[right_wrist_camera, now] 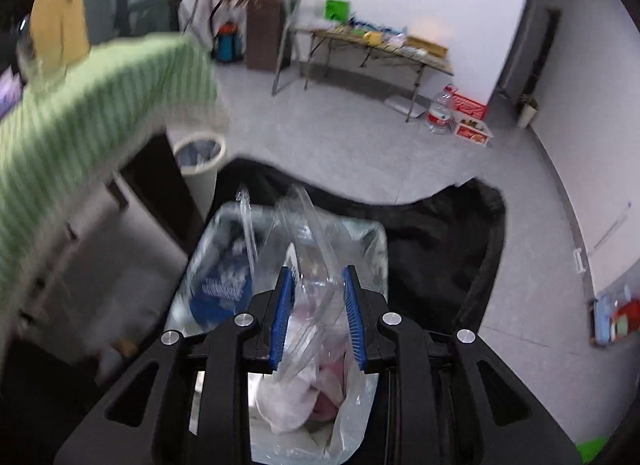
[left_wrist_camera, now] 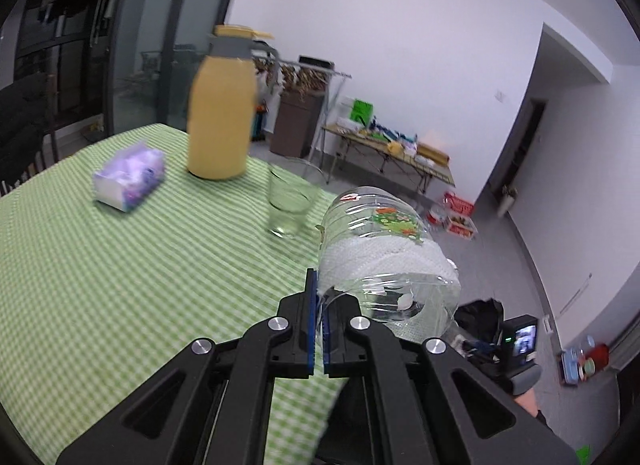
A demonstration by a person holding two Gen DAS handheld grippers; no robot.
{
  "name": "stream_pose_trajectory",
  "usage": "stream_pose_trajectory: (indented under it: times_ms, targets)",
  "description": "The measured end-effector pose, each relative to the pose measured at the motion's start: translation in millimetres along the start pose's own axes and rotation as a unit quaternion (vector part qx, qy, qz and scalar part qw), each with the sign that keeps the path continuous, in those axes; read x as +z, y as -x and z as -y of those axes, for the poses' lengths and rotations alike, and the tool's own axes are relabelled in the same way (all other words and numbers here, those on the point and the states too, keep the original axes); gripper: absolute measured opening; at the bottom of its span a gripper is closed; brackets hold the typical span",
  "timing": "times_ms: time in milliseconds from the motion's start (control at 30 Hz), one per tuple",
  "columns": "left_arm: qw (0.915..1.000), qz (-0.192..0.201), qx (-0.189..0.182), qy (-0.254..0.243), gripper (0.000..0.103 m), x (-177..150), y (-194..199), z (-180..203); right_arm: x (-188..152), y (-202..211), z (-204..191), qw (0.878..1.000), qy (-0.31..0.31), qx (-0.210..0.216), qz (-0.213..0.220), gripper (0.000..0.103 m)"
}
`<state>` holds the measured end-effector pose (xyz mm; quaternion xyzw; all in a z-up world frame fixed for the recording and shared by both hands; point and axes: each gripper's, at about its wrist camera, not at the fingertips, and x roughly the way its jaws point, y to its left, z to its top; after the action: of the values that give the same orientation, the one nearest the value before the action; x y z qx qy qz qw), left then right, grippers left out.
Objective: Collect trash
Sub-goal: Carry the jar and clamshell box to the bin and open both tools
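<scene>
Left jaws (left_wrist_camera: 319, 297) pinch a cut bottle's (left_wrist_camera: 384, 249) rim past the table edge (left_wrist_camera: 288, 257); right jaws (right_wrist_camera: 319, 293) clamp a clear bag (right_wrist_camera: 308, 265)

No wording is reading clearly anywhere. The clear plastic bottle (left_wrist_camera: 384, 249) is carrying a colourful label (left_wrist_camera: 396, 223), its print illegible. The blue packet (right_wrist_camera: 222, 293) is showing pale lettering, blurred beyond reading.

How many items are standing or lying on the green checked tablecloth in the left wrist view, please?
3: a yellow jug at the far edge, a purple tissue pack to its left, and a drinking glass nearer the camera. Others may be out of view.
</scene>
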<state>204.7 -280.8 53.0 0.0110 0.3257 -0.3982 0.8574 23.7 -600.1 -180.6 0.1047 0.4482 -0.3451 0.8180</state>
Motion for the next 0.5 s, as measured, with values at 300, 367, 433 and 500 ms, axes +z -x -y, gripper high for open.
stream_pose_trajectory:
  times_ms: [300,367,433,500]
  targets:
    - [0.9961,-0.077,-0.041,-0.018,0.000,-35.6,-74.8,64.9,-33.9,-22.6,1.2,0.995,0.034,0.040,-0.087,0.035]
    - [0.9935,-0.098,-0.053,-0.027,0.000,-47.6,-93.0,83.9,-32.9,-19.4,10.3,0.992,0.028,0.082,-0.088,0.058]
    - [0.9903,-0.121,-0.058,-0.036,0.000,-62.1,-111.5,102.2,-26.7,-7.4,22.3,0.991,0.009,0.109,-0.071,0.060]
    - [0.9866,-0.144,-0.063,-0.044,0.000,-75.2,-129.4,119.0,-18.7,9.5,35.6,0.991,-0.011,0.127,-0.043,0.064]
